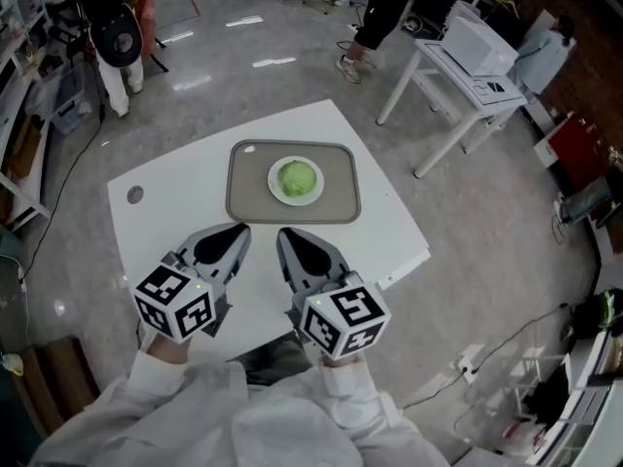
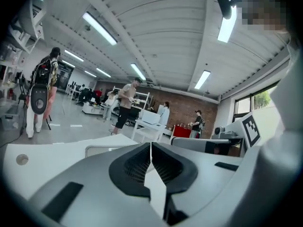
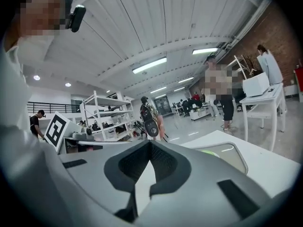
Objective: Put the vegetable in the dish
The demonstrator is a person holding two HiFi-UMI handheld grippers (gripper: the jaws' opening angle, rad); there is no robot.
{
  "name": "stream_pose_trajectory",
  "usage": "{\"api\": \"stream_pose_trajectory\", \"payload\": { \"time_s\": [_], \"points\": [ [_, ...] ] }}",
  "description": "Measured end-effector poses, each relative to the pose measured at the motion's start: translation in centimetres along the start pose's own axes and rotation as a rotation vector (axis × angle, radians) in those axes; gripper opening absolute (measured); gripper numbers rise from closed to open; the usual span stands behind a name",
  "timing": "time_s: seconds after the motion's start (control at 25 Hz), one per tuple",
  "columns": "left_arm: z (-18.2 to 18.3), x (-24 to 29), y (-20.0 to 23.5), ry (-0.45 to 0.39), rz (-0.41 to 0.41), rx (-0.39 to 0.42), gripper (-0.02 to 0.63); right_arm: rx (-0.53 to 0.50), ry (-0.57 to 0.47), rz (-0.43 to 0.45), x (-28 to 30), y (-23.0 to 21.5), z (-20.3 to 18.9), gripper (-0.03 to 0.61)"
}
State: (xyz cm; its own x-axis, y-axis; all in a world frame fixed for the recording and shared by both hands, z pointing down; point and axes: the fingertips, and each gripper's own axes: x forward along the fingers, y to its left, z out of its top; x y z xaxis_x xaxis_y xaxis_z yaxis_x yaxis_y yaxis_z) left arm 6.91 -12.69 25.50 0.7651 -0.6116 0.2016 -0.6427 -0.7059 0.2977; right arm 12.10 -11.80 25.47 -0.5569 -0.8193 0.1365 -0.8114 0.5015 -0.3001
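While the round green vegetable (image 1: pixel 297 177) sits in the small white dish (image 1: pixel 276 191) at the middle of the grey tray (image 1: pixel 248 200) on the white counter (image 1: pixel 175 224), neither tool touches it. The left hand-held gripper (image 1: pixel 237 233) and the right hand-held gripper (image 1: pixel 285 236) are side by side over the near part of the counter, their tips pointing toward the tray's near edge. The vegetable lies beyond both tips, clear of them, roughly ahead of the gap between the two and a little nearer the right one's line. In the left gripper view the two dark pads meet along one thin seam with nothing between them, and only a corner of the tray shows past them. In the right gripper view the pads are likewise pressed together and empty, with a sliver of the green vegetable on the tray off to the right of the jaws. Each tool carries a white marker cube (image 1: pixel 175 300) printed with black square patterns. These patterns are the only markings that can be made out near the work. White sleeves (image 1: pixel 195 416) fill the bottom of the head view.
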Motion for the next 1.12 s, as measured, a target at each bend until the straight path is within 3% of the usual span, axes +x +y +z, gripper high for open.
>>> {"api": "stream_pose_trajectory", "payload": {
  "time_s": [0.24, 0.52, 0.88, 1.12],
  "points": [
    [-0.3, -3.2, -2.5, -0.040, -0.050, 0.040, 0.017, -0.082, 0.010, 0.003, -0.9, 3.5, -1.2, 0.012],
    [-2.8, -4.3, -2.2, 0.023, 0.013, 0.077, 0.009, -0.102, 0.019, -0.014, -1.4, 5.1, -2.5, 0.012],
    [-3.2, -3.9, -2.5, 0.021, 0.070, 0.069, 0.008, -0.128, 0.029, -0.019, -2.3, 4.7, -3.1, 0.012],
    [-4.7, -2.8, -4.3, 0.056, 0.062, 0.071, 0.008, -0.157, 0.053, -0.004, -3.3, 3.9, -3.6, 0.012]
  ]
}}
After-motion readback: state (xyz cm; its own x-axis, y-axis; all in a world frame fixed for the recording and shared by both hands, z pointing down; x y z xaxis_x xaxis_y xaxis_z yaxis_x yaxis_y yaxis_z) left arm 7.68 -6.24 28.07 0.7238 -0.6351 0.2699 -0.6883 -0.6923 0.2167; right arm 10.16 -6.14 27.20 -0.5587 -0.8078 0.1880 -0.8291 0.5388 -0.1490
